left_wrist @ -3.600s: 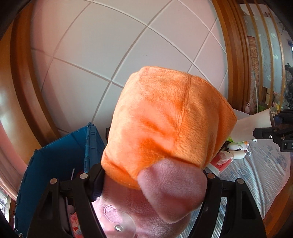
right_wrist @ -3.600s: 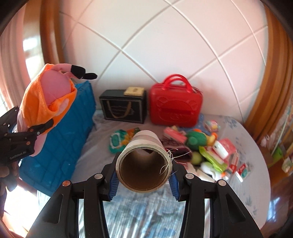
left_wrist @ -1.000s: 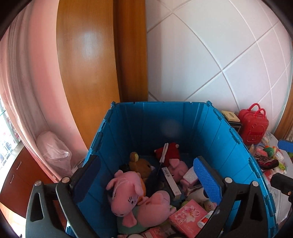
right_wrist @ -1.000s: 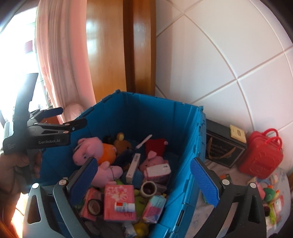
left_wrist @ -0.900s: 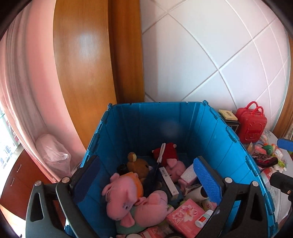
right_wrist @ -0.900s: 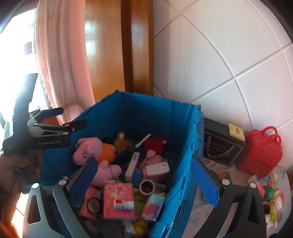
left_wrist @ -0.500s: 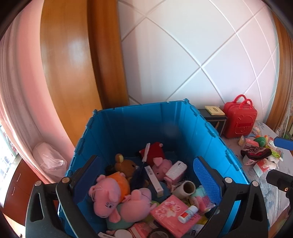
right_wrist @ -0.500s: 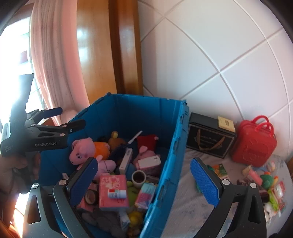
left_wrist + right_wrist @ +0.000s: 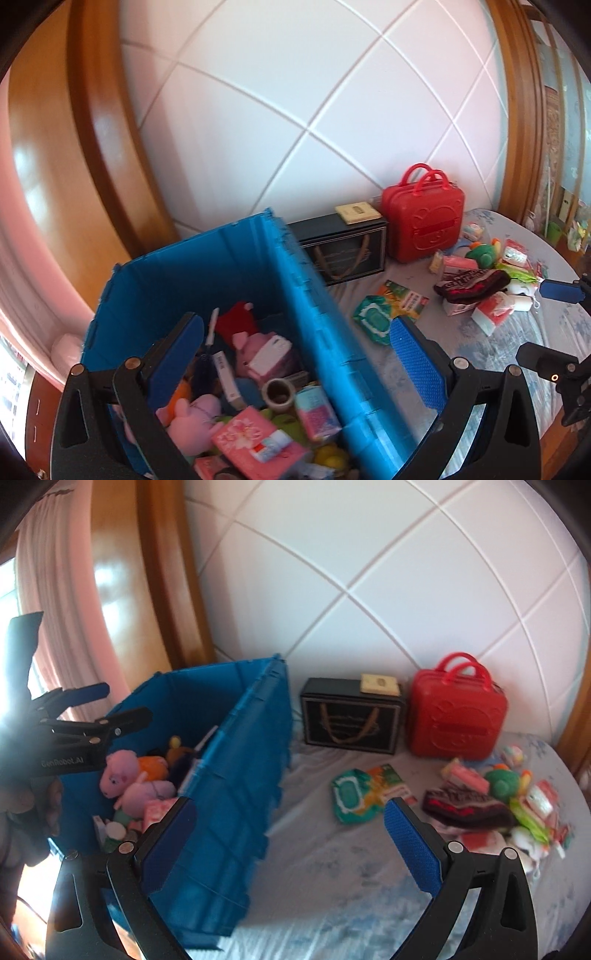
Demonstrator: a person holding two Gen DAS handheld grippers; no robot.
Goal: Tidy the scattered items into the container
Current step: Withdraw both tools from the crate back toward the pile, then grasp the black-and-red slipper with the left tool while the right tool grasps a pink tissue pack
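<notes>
Ribbed blue plastic crate [image 9: 314,306] holds plush toys [image 9: 192,417]; both tongs [image 9: 297,354] [image 9: 290,829] spread, empty.

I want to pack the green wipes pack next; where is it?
In both views the green wipes pack lies on the bedspread between the blue crate and the dark knit hat.

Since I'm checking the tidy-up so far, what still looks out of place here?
A heap of small items still lies scattered on the bed, with a green wipes pack apart from it, nearer the blue bin. Both grippers are open and empty. Nothing looks spilled or damaged.
</notes>
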